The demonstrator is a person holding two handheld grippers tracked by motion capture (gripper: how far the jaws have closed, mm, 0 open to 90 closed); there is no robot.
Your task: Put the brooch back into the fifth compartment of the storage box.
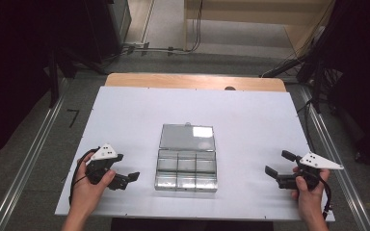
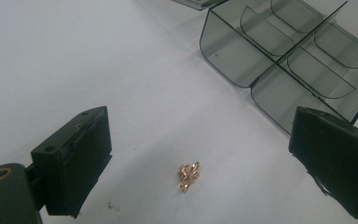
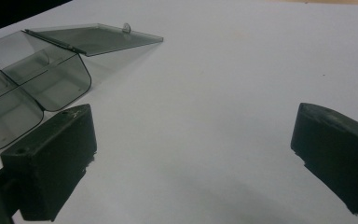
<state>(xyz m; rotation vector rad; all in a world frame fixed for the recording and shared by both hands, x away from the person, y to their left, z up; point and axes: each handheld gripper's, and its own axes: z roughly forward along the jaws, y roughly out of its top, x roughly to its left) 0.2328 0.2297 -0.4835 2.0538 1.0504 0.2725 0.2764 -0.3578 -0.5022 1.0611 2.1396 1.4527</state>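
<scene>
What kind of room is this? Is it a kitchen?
Probably not a kitchen; it looks like a lab or workshop set up for recording. A plain white table holds a clear compartment box, cables trail across the floor, and dark stands flank the table.

The white table (image 1: 125, 115) lies bare on every side of the clear compartment box (image 1: 186, 172), which sits in the middle near the front edge, its lid (image 1: 187, 136) folded flat behind it. That box is the one obstacle between the left gripper (image 1: 125, 179) and the right gripper (image 1: 277, 173). A small gold trinket (image 2: 188, 176) lies on the sheet between the left gripper's wide-apart jaws, just beside the box's corner wall.
</scene>
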